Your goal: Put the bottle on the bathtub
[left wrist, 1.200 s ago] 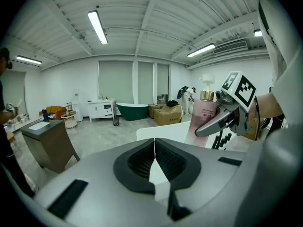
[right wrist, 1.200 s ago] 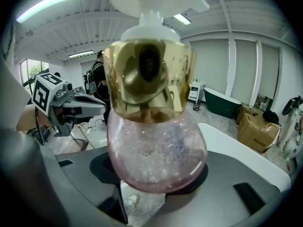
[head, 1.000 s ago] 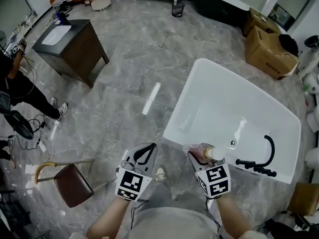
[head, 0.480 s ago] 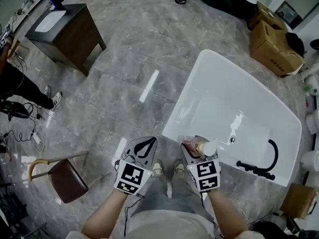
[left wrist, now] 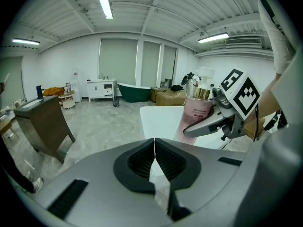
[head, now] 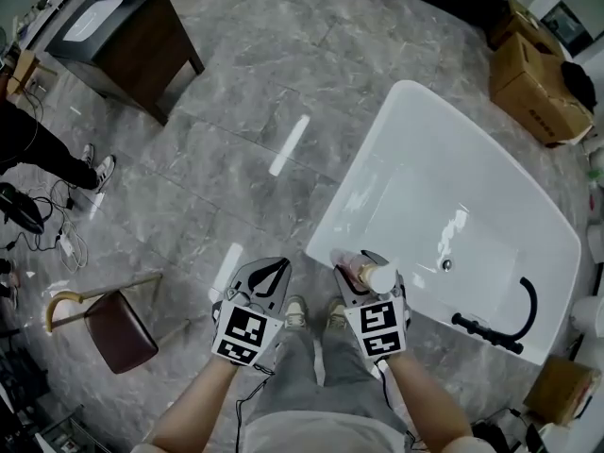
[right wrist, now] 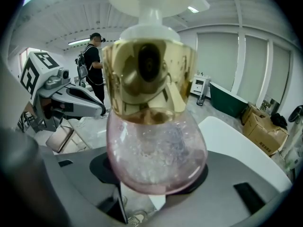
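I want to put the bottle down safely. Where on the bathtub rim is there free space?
The bathtub rim along the grey floor is bare, also the near corner beside the bottle. The end with the black faucet is crowded.

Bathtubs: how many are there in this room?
2. The white bathtub is close by, at the right of the head view. The dark green bathtub stands far off at the back of the room. More could be hidden outside the views.

The head view looks steeply down on the glossy white bathtub (head: 415,149). Both gripper views sit low behind their jaws, looking level; all share that bathtub.
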